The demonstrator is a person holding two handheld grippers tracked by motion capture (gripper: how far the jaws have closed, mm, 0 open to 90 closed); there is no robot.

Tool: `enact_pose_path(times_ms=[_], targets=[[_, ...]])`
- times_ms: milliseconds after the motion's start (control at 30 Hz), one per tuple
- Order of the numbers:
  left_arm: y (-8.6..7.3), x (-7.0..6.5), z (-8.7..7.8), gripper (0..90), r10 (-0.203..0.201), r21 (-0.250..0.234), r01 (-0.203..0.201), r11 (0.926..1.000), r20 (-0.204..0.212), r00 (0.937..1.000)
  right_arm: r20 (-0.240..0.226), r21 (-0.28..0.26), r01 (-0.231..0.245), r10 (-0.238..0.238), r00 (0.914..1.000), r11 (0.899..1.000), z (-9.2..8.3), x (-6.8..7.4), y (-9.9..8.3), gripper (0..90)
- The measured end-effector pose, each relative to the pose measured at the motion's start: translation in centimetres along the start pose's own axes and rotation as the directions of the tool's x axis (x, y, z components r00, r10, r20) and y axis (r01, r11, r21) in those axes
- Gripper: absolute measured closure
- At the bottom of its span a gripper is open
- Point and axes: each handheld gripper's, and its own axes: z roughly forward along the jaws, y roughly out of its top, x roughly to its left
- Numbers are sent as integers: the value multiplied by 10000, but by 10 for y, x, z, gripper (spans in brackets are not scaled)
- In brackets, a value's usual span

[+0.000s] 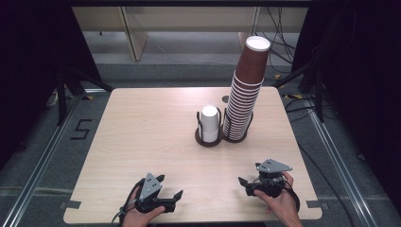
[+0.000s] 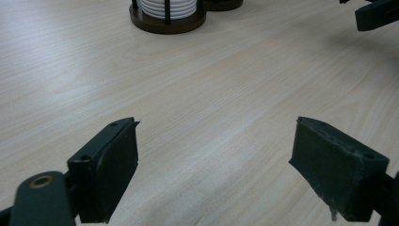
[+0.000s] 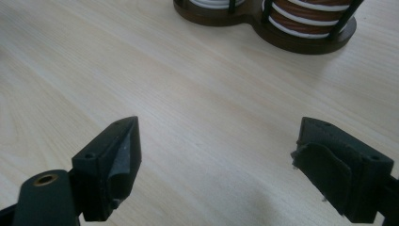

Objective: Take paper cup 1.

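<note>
A dark double cup holder (image 1: 208, 142) stands at the middle right of the wooden table (image 1: 142, 137). Its left ring carries a short stack of upside-down white cups (image 1: 209, 123); its right ring carries a tall, leaning stack of brown cups (image 1: 246, 90). My left gripper (image 1: 169, 186) rests near the front edge, open, with bare tabletop between its fingers (image 2: 108, 165). My right gripper (image 1: 249, 173) sits at the front right, also open and empty, fingers (image 3: 113, 160) wide apart. Both point toward the holder (image 3: 301, 44), well short of it.
The left half of the table is bare wood. The holder's base (image 2: 155, 26) and white cups (image 2: 167, 7) lie ahead in the left gripper view, with the other gripper (image 2: 376, 14) at the upper right. Dark stands and cables surround the table.
</note>
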Motion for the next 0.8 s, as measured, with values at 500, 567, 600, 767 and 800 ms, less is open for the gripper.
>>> enact_pose_path(times_ms=[500, 567, 600, 767, 800], targets=[[1, 1, -1, 148, 108, -240, -107, 9997, 21, 9999, -546, -223, 30, -42, 9985, 9997, 5, 7, 11, 167], [1, 0, -2, 148, 136, -173, -136, 9998, -18, 9999, -599, -349, 90, -110, 9981, 9993, 7, 8, 14, 184], [1, 0, -2, 148, 136, -173, -136, 9998, -18, 9999, -599, -349, 90, -110, 9981, 9993, 7, 8, 14, 184], [1, 1, -3, 148, 131, -164, -132, 9998, -59, 9999, -695, -387, 69, -96, 9975, 9992, 8, 9, 21, 193], [1, 1, -3, 148, 142, -145, -143, 9998, -75, 9999, -679, -428, 107, -136, 9976, 9990, 8, 9, 21, 193]])
